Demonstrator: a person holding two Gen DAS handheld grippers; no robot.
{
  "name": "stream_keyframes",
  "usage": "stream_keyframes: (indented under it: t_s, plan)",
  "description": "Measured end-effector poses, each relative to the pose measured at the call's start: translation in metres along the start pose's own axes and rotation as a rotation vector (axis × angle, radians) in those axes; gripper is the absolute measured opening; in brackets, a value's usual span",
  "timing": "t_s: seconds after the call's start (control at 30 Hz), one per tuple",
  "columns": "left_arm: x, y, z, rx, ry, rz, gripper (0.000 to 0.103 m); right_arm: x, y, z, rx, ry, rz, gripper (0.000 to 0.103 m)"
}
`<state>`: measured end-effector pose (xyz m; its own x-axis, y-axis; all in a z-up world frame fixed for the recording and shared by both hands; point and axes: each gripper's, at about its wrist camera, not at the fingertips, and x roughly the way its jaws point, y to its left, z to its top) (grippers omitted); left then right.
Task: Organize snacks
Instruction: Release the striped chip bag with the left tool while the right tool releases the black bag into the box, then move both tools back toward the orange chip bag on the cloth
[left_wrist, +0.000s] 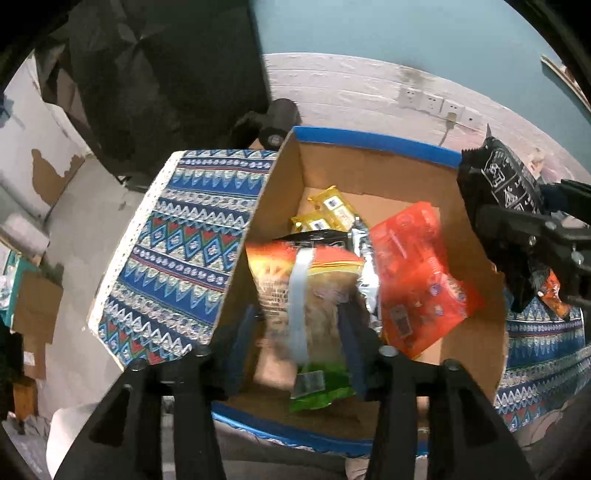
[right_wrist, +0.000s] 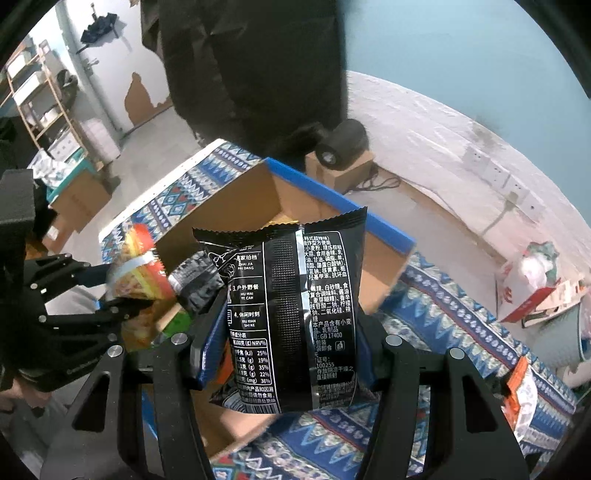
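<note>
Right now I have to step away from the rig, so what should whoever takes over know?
Left tongs: over the box, with the orange-and-green bag between them; it is blurred, so the grip is unclear.
Right tongs: shut on the black packet, held beside the box.
Done: yellow packets and a red packet lie in the box.
Left: box both bags, then probably the orange packet on the patterned cloth.

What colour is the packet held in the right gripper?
Black with white print, clearest in the right wrist view: black packet.
</note>
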<state>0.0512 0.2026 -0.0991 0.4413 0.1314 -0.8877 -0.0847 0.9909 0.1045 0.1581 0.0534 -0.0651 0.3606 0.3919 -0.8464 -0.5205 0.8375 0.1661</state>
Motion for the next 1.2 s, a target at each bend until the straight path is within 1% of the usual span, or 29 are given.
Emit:
stream_keyframes:
  t_s: [0.07,0.1,0.13,0.2,0.43,0.57,0.7,0.83,0.93,1.2]
  plan:
    - [-0.004,0.002,0.0,-0.001,-0.015,0.016,0.07,0.005,0.005,0.001,-0.007,0.008,0.007,0.058]
    - [-0.006,0.002,0.0,0.0,-0.018,0.025,0.073,0.006,0.006,0.0,-0.009,0.011,0.007,0.058]
    - [-0.008,0.002,-0.001,0.003,-0.023,0.033,0.074,0.008,0.007,0.0,-0.013,0.017,0.01,0.058]
    - [-0.011,0.003,-0.002,0.012,-0.032,0.038,0.074,0.012,0.011,0.001,-0.015,0.024,0.015,0.058]
    - [-0.011,0.006,-0.002,0.019,-0.02,0.063,0.074,0.021,0.019,0.004,-0.036,0.042,0.028,0.058]
    - [-0.01,0.006,-0.002,0.011,-0.015,0.056,0.074,0.028,0.021,0.007,-0.046,0.05,0.042,0.059]
    - [-0.013,0.002,-0.001,0.023,-0.023,0.058,0.074,0.03,0.017,0.007,-0.056,0.053,0.042,0.062]
    - [-0.016,-0.005,0.002,0.039,-0.033,0.06,0.075,0.022,0.013,0.007,-0.053,0.039,0.027,0.069]
    - [-0.016,-0.013,0.003,0.049,-0.032,0.05,0.075,0.013,0.008,0.004,-0.047,0.033,0.025,0.072]
    - [-0.025,-0.055,0.008,0.132,-0.048,0.024,0.076,-0.014,-0.016,-0.017,-0.064,0.023,-0.054,0.074]
